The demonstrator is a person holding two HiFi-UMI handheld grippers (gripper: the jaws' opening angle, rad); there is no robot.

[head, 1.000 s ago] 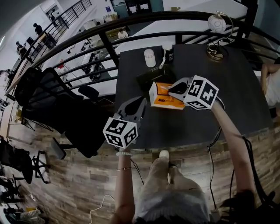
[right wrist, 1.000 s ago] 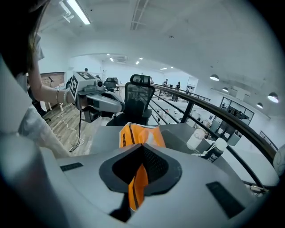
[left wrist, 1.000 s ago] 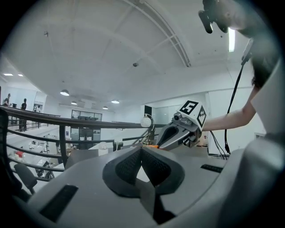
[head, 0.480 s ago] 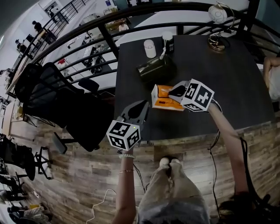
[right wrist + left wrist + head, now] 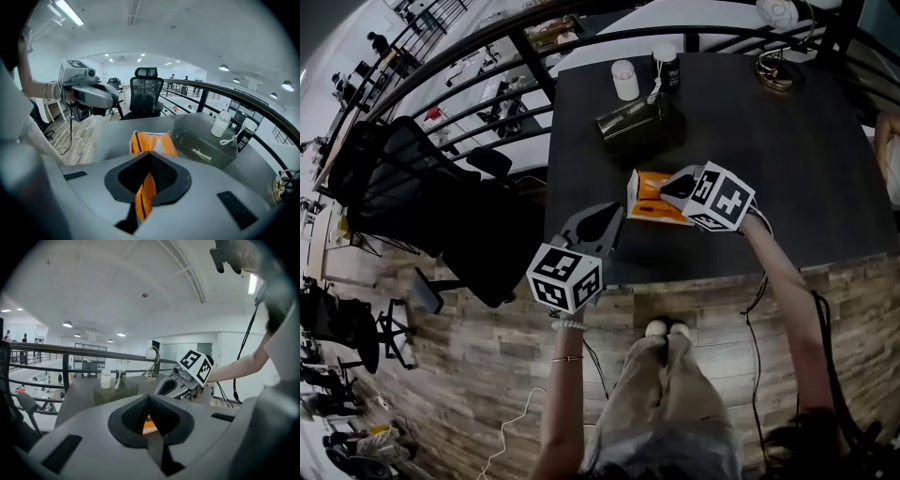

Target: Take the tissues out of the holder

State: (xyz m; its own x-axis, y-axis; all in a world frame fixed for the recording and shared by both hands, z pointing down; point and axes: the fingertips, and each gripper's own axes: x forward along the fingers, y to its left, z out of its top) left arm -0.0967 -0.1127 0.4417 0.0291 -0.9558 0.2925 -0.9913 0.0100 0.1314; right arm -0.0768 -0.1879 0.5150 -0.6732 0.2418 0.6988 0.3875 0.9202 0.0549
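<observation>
- Left gripper (image 5: 602,221) waits at the near edge of the table (image 5: 797,169), jaws pressed together and empty, probably spare.
- Right gripper (image 5: 672,190) pinches the wrapper edge of the orange tissue pack (image 5: 647,202), which is already outside.
- The dark holder (image 5: 639,128) stands just behind.

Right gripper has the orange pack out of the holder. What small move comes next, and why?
Probably ease down and open the right gripper. Its jaws are shut on the orange tissue pack, which is already clear of the dark holder and close over the table.
</observation>
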